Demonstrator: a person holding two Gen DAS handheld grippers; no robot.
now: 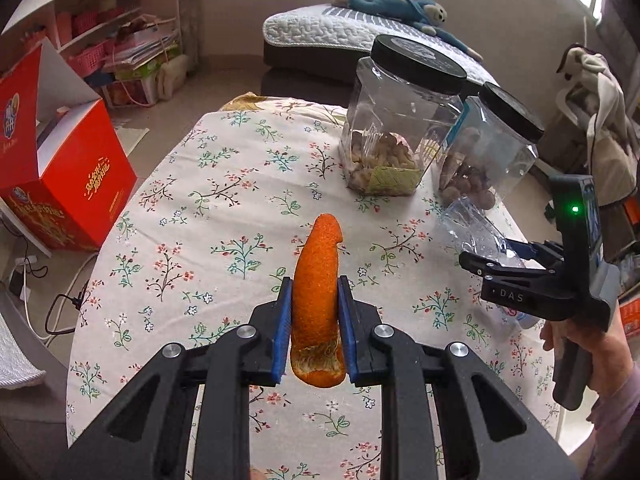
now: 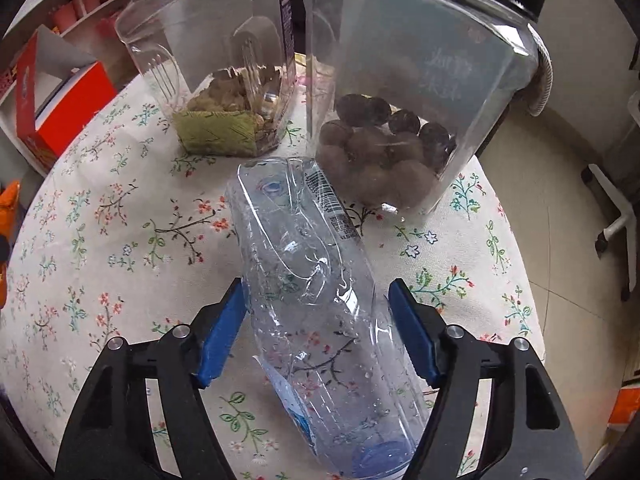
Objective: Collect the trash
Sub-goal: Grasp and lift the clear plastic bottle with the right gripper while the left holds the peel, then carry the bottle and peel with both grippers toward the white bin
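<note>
Left gripper [image 1: 314, 300] pinching orange peel [image 1: 318, 280]; right gripper [image 2: 318, 328] spread around bottle [image 2: 316, 288], 2 jars [image 2: 400, 100] ahead.

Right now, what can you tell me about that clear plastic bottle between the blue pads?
The plastic bottle is clear, crumpled and dented, with water droplets inside and a barcode label along one side. It lies lengthwise between the right gripper's blue pads, base pointing away towards two jars. The pads flank it; whether they press it or it rests on the floral tablecloth, I cannot tell. Its blue end near the camera is blurred.
</note>
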